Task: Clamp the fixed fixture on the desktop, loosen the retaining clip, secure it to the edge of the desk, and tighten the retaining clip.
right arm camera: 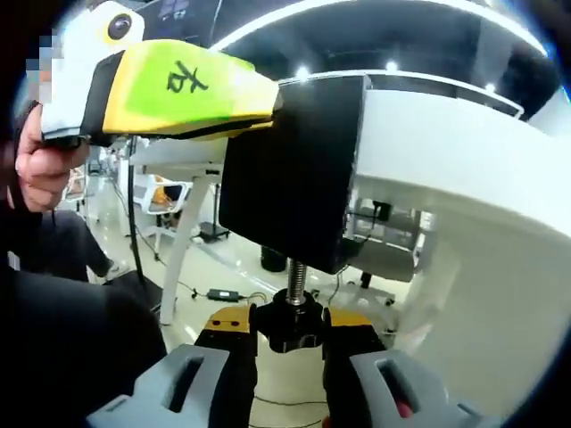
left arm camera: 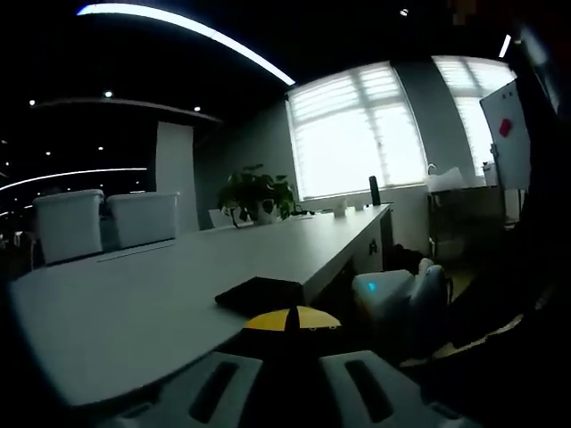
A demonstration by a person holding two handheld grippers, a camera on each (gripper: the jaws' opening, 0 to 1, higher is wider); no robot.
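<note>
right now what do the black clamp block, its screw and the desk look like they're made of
Clamp block: matte black, probably painted metal or plastic; flat faces with no glare. Screw: bare metal, judging by its shiny grey threads. Desk: smooth white top, likely laminate or coated board; even sheen, no grain. The right gripper grips the screw's black knob.

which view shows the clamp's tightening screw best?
The right gripper view: the threaded metal screw runs down from the black clamp fixture to a black knob between the right gripper fingers. The left gripper view shows the fixture's flat black top on the white desk, not the screw.
</note>
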